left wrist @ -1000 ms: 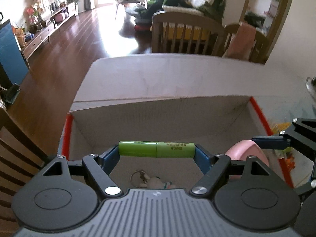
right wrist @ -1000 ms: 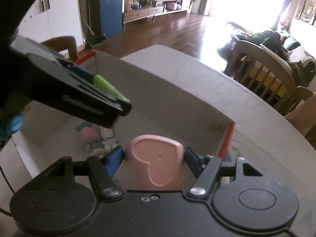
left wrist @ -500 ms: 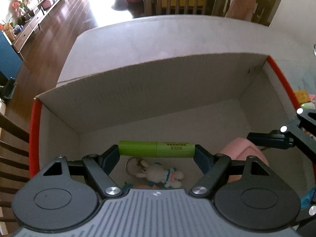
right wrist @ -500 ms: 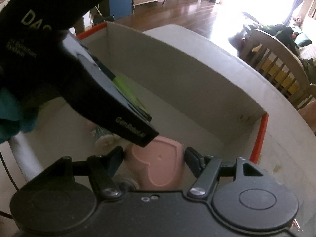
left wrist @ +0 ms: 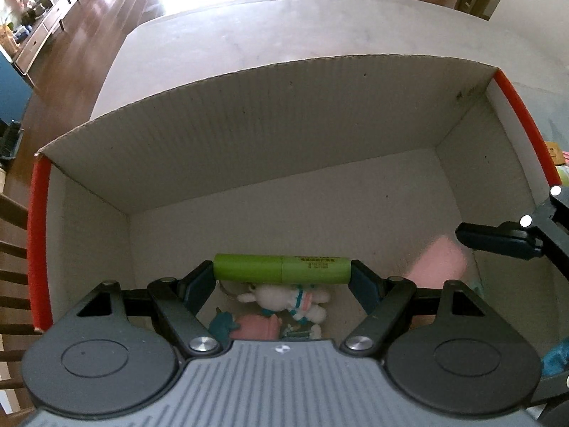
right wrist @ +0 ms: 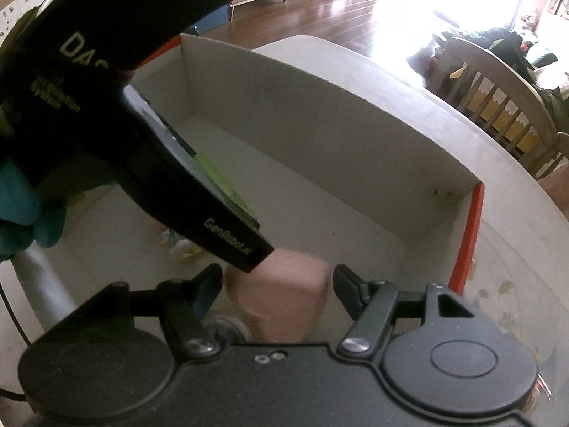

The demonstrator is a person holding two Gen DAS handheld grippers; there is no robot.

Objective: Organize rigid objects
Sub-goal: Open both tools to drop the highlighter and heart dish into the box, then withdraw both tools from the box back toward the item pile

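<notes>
Both grippers hang over the open cardboard box (left wrist: 270, 135). The left gripper (left wrist: 282, 270) is clamped end to end on a green tube (left wrist: 282, 268), just above a plush toy (left wrist: 284, 297) on the box floor. The right gripper (right wrist: 277, 281) has its jaws apart, the blurred pink block (right wrist: 281, 299) loose between them, seemingly dropping. The grippers sit close together, so lowering the tube risks a knock, or the tube landing on the toy and rolling.
</notes>
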